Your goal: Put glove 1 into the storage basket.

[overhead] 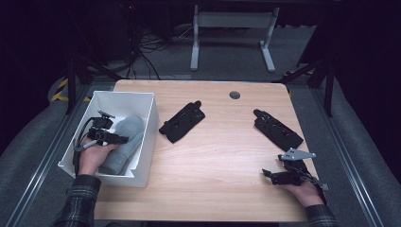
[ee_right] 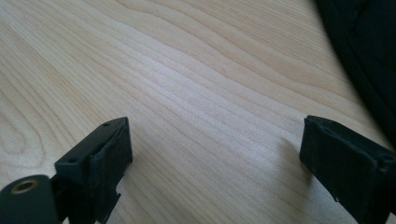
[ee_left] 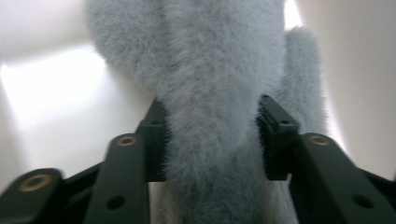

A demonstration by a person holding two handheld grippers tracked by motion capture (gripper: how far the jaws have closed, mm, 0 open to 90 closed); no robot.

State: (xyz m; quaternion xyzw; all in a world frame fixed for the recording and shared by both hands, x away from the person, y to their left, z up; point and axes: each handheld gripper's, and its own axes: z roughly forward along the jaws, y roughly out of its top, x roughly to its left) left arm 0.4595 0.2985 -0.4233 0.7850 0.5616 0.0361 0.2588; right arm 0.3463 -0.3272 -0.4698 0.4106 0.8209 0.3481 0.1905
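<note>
The left gripper (overhead: pixel 109 136) sits low inside the white rectangular plastic bin (overhead: pixel 150 124), and the fluffy grey plush sock (ee_left: pixel 219 116) runs straight up between its two black jaws. The pads flank the fur on both sides and seem to brush the pile without squeezing it, so the gripper reads as released around the sock rather than clenched on it, which suggests the sock is being set down in the bin. Beyond the jaw tips the sock widens and lies along the bin floor, close to the wall on the gripper's right. Farther out across the light wooden table (overhead: pixel 222 156), the right gripper (overhead: pixel 272 174) rests near the front edge with its jaws spread wide over bare wood and nothing between them, likely parked while the left hand works. Just beyond it, up and to its right, lies a flat black fabric piece (overhead: pixel 278 129); a second black fabric piece (overhead: pixel 182 122) lies just outside the bin.
</note>
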